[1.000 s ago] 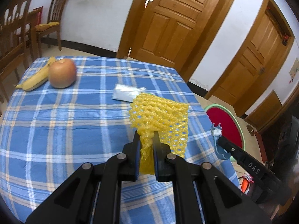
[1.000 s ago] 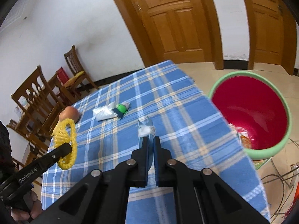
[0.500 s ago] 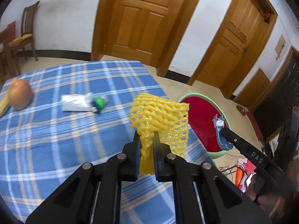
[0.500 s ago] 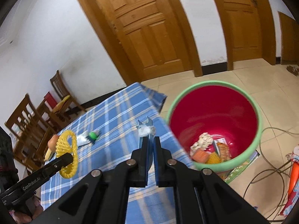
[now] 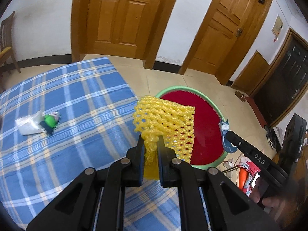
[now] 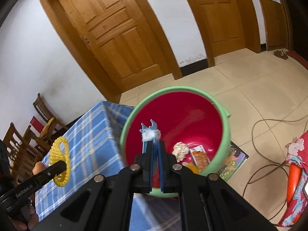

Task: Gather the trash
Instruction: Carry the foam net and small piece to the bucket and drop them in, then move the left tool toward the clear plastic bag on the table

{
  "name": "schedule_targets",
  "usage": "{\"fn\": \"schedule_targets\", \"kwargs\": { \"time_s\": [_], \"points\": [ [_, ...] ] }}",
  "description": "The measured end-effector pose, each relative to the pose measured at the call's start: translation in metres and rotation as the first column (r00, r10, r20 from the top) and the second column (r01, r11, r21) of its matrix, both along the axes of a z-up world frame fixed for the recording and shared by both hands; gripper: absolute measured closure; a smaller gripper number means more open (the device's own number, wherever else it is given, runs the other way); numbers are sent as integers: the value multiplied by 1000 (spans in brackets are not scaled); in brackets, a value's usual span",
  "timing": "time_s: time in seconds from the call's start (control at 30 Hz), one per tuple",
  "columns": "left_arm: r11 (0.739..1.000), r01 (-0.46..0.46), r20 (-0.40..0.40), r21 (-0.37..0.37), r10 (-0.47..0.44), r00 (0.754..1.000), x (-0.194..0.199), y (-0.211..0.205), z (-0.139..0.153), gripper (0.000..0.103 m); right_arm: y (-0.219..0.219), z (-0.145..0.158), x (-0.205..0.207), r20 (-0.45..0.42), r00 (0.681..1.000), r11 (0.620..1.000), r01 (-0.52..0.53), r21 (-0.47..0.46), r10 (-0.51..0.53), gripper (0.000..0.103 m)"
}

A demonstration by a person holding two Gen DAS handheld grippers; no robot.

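Observation:
My left gripper (image 5: 151,146) is shut on a yellow foam fruit net (image 5: 165,119), held above the table's right edge, beside the bin; the net also shows in the right wrist view (image 6: 59,159). My right gripper (image 6: 155,148) is shut on a small blue and white scrap (image 6: 150,133) and holds it over the red bin with the green rim (image 6: 224,113). The bin (image 5: 204,115) stands on the floor and holds several pieces of trash (image 6: 181,150). A white packet with a green cap (image 5: 36,124) lies on the blue checked tablecloth (image 5: 77,104).
Wooden doors (image 5: 121,15) stand behind. Wooden chairs (image 6: 44,115) stand past the table's far side. A cable (image 6: 269,127) and a red patterned cloth (image 6: 296,165) lie on the tiled floor right of the bin.
Both grippers have swung right from over the table towards the bin. The right gripper's scrap is now above the bin's opening. The apple and banana have left the view.

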State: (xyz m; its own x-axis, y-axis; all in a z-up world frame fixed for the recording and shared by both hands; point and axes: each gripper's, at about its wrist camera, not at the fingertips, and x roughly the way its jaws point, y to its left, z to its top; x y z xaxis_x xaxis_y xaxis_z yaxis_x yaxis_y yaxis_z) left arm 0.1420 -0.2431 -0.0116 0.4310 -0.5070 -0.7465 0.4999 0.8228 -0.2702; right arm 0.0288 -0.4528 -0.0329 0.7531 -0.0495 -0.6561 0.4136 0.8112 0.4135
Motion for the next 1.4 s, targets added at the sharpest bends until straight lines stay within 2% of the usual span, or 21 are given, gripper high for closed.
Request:
{"fn": "schedule_targets", "kwargs": {
  "time_s": [0.3,0.37,0.43,0.47,0.77,0.83,0.9,0.93,1.2,1.4],
  "points": [
    [999,43,-15,21,-43,999,8,-34,-10,93,-23,-15,8,-23,999,999,23,40,-22,92],
    [998,50,-22,26,-50,999,9,-40,-13,93,-27,-17,8,-21,999,998,27,49,-26,86],
    [998,62,-27,27,-61,998,11,-48,-16,93,-30,-18,7,-20,999,998,34,58,-33,75],
    [997,65,-27,29,-64,998,12,-49,-16,93,-32,-18,6,-19,999,998,35,61,-34,74],
    [994,99,-38,55,-97,995,17,-74,-27,93,-43,-20,2,-12,998,995,59,83,-58,74],
    [993,105,-44,59,-103,994,17,-80,-29,85,-45,-20,0,-11,998,994,66,87,-65,74],
    [993,105,-49,59,-103,994,16,-83,-31,64,-46,-21,-2,-12,997,993,72,91,-71,74],
    [993,104,-47,60,-102,994,16,-85,-30,61,-48,-21,-3,-12,997,993,74,91,-73,74],
    [994,88,-35,57,-86,996,10,-77,-25,59,-48,-19,-7,-4,997,993,72,97,-72,71],
    [999,21,-20,47,-20,1000,12,-47,-17,59,-38,-12,-10,16,998,994,52,94,-53,66]
  ]
}}
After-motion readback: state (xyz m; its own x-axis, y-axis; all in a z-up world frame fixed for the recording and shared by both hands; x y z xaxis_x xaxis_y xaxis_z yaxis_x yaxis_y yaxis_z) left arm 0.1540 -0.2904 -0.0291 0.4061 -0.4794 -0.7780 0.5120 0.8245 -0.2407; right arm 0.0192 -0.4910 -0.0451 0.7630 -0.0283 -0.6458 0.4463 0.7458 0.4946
